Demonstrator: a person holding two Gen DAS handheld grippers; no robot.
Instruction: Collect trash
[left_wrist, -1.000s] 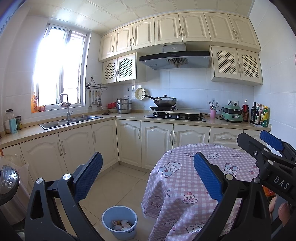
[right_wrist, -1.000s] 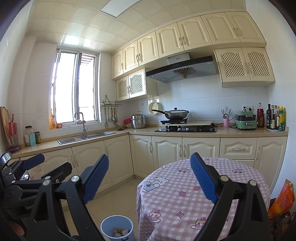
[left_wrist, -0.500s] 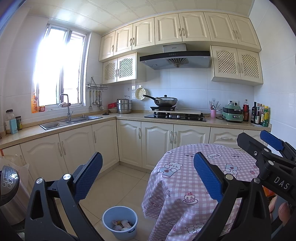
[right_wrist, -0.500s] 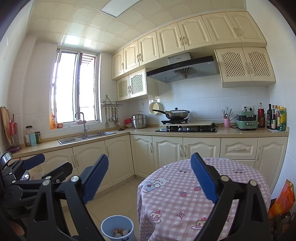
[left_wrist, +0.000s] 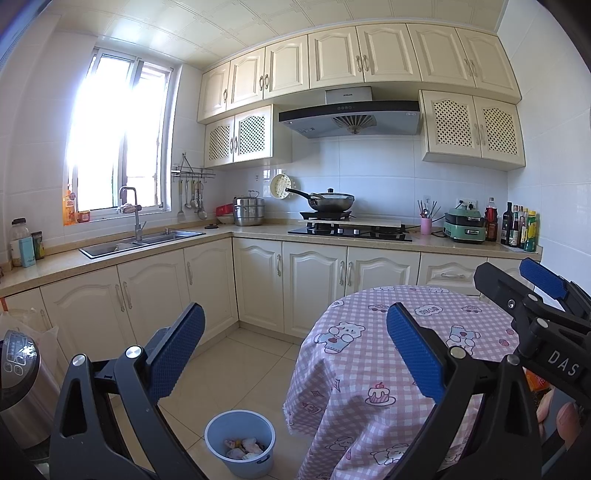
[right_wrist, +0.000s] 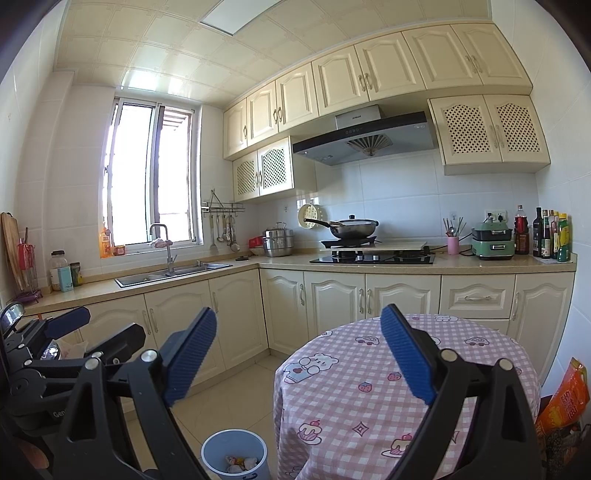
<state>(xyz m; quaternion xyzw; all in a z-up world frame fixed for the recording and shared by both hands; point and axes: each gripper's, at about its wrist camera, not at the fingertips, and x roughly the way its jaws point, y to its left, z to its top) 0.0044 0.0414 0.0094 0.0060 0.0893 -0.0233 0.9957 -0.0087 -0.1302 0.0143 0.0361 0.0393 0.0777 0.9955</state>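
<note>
We see our right gripper (right_wrist: 297, 354) held wide apart and empty above a round table (right_wrist: 443, 369) in a pink checked cloth. On the floor just left of it stands a blue bin (right_wrist: 225, 448) holding crumpled scraps (right_wrist: 240, 462).

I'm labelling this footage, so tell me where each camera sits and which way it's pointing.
Left wrist: sits on the left tool, facing the kitchen counters and stove; its blue pads stand apart, the right tool and fingertips show at the right edge.
Right wrist: sits on the right tool, same heading from further right; the left tool shows at lower left.
Shared: the pink checked table, the blue bin holding trash, the sink and the wok.
</note>
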